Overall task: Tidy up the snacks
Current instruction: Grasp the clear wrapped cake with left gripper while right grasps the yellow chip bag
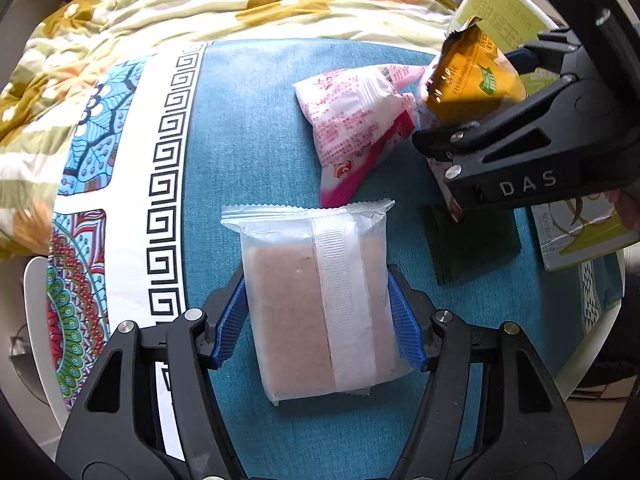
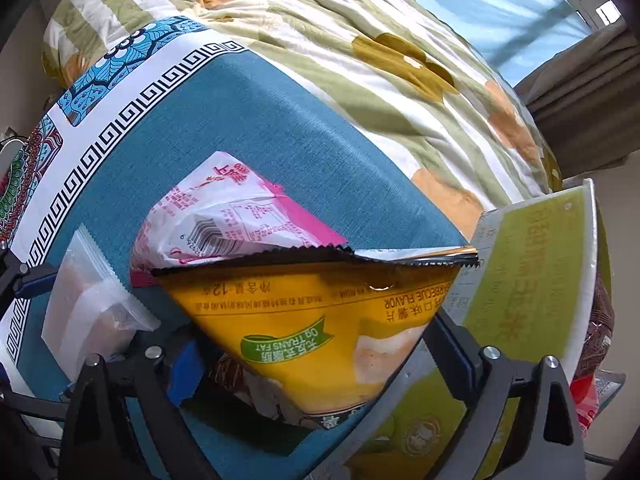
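The clear snack pack (image 1: 320, 300) holds a pinkish block; the left gripper (image 1: 318, 320) squeezes its sides. The right gripper (image 2: 320, 356) pinches a yellow chip bag (image 2: 312, 320).

In the right wrist view the yellow chip packet (image 2: 304, 328) covers the near part of the pink-and-white packet (image 2: 224, 216) and most of a brown wrapper (image 2: 236, 380) beneath it — that wrapper's print cannot be read. The green box (image 2: 532, 280) runs out of the picture at the bottom, and a dark red-brown item (image 2: 600, 320) behind its wall is too little seen to name. In the left wrist view the right claw (image 1: 472, 120) hides the box's middle — its small print is unreadable.
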The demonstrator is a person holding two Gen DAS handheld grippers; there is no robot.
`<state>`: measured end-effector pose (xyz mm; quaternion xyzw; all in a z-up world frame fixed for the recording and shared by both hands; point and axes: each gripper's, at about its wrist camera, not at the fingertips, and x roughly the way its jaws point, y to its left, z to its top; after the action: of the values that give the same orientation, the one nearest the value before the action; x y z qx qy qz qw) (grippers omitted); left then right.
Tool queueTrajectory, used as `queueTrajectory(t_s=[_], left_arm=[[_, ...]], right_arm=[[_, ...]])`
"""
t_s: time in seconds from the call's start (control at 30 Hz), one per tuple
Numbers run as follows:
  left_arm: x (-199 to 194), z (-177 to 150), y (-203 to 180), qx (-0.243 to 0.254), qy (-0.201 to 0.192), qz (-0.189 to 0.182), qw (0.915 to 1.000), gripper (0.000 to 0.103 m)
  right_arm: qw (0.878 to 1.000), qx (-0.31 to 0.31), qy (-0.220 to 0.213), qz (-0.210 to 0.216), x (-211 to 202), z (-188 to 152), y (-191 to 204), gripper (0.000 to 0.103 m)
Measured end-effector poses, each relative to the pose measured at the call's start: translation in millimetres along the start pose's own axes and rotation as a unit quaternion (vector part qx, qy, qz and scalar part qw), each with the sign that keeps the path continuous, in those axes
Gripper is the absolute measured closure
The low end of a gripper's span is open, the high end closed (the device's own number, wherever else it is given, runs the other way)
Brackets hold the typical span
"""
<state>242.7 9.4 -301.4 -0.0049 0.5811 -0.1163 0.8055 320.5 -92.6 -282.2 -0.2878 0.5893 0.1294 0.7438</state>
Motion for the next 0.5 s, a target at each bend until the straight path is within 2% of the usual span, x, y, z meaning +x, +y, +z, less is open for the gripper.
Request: queueTrajectory(t_s=[0.1,0.33,0.5], left_arm=[[-4.7,3.2,7.8,-0.003,-0.004,0.0,1.0,0.042],[-15.1,-1.0,10.8,-0.003,-0.014,-0.003,0.9999,0.043],[-25.4,-3.2,10.2,-0.002,-0.02,-0.007,0.9998,0.043]], right_arm=[[1.0,0.004,0.016,0.005,9.7,-0.7,2.1,0.023],[0.999,0.023,0.006,0.023,8.9,0.7,-2.9,0.034],[0.999,0.035,-0.001,0.031,2.3,-2.1,-5.9,0.037]])
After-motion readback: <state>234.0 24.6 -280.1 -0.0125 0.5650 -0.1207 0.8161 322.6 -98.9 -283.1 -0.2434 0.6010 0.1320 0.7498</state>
